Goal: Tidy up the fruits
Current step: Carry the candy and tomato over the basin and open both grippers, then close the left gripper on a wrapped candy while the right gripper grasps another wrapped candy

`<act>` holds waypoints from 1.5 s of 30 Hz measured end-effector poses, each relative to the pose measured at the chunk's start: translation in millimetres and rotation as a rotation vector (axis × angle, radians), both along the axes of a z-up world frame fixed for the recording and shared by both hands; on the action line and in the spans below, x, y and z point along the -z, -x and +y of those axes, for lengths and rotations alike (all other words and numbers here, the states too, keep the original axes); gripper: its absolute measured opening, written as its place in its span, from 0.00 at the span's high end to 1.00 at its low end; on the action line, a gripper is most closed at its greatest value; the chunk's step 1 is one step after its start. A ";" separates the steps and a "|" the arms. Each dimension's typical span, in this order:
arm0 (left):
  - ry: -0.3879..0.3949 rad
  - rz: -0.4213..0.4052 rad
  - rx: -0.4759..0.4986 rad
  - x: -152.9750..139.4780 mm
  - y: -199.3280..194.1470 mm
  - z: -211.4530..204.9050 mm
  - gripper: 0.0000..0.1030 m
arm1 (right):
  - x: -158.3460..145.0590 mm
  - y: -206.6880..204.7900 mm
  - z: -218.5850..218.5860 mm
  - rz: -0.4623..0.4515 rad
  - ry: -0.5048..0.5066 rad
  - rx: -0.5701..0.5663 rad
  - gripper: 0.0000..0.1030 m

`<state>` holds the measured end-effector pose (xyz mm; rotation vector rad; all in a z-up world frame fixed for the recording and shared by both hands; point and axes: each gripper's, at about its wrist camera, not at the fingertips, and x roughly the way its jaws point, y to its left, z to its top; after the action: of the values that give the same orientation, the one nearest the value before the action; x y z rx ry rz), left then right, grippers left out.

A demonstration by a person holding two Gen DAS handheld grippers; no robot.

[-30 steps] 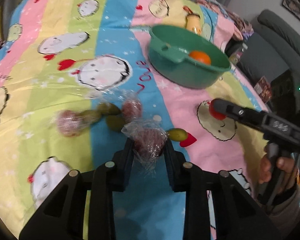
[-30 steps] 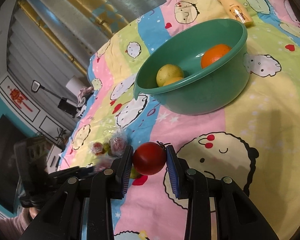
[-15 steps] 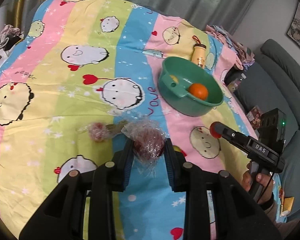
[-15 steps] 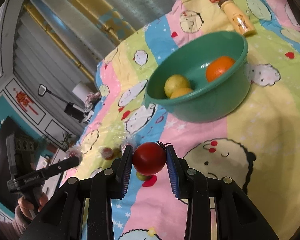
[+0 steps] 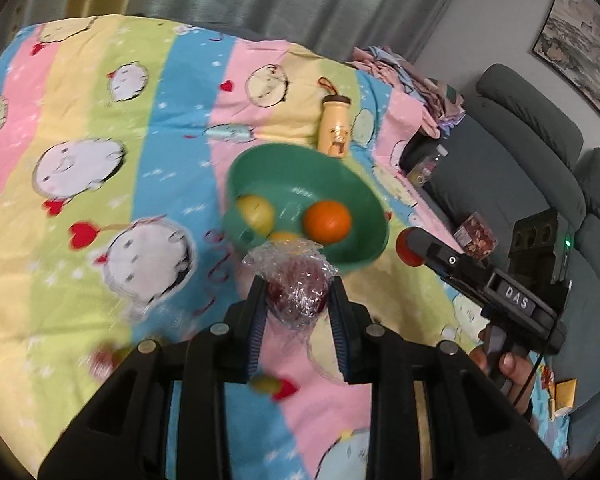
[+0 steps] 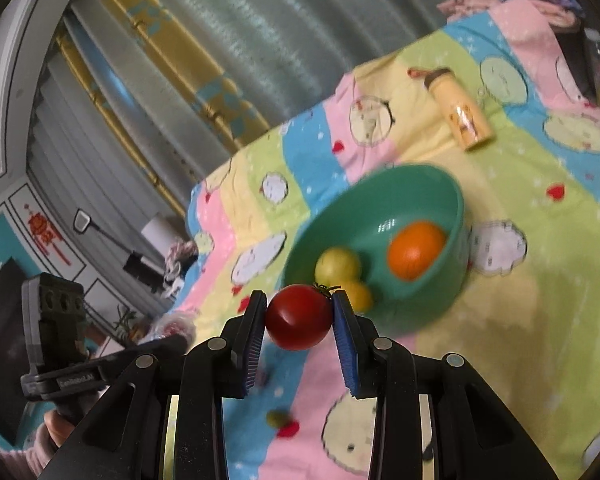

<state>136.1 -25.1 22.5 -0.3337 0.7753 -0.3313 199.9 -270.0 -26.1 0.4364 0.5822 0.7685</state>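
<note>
Left gripper (image 5: 298, 300): jaws drawn close on a dark red fruit wrapped in crinkled plastic film (image 5: 296, 290), pads pressing both sides, loose film bunched above and trailing below; held clear of the bedspread (image 5: 160, 92), in front of the near rim of the green bowl (image 5: 364, 200). Right gripper (image 6: 300, 318): jaws drawn close on a red tomato (image 6: 299, 317) with its stalk at the upper right, pads on opposite flanks; held in the air short of the bowl. Bowl contents: one orange (image 5: 327, 220), two yellow-green fruits (image 5: 256, 210). Remaining on the bedspread: a small green fruit (image 6: 277, 418) beside a printed heart, and blurred wrapped fruits at the lower left of the left view. Also present: a yellow bottle (image 5: 335, 126) lying beyond the bowl. Handling notes, judged: tomato light, smooth-skinned and soft, likely to bruise or split under a hard squeeze, best held across its widest part as now. Wrapped fruit light; film slippery and yielding, so pads should bear on the fruit's body, not the loose film, or it may slide out.
</note>
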 end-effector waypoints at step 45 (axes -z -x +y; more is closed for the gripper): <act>-0.043 0.079 -0.058 11.2 -105.8 -20.9 0.31 | 9.0 -41.1 2.1 0.014 0.204 0.191 0.50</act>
<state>241.9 -46.0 11.3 -0.3302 0.8477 -0.2476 241.0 -268.0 -35.1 0.3042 0.6152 0.5178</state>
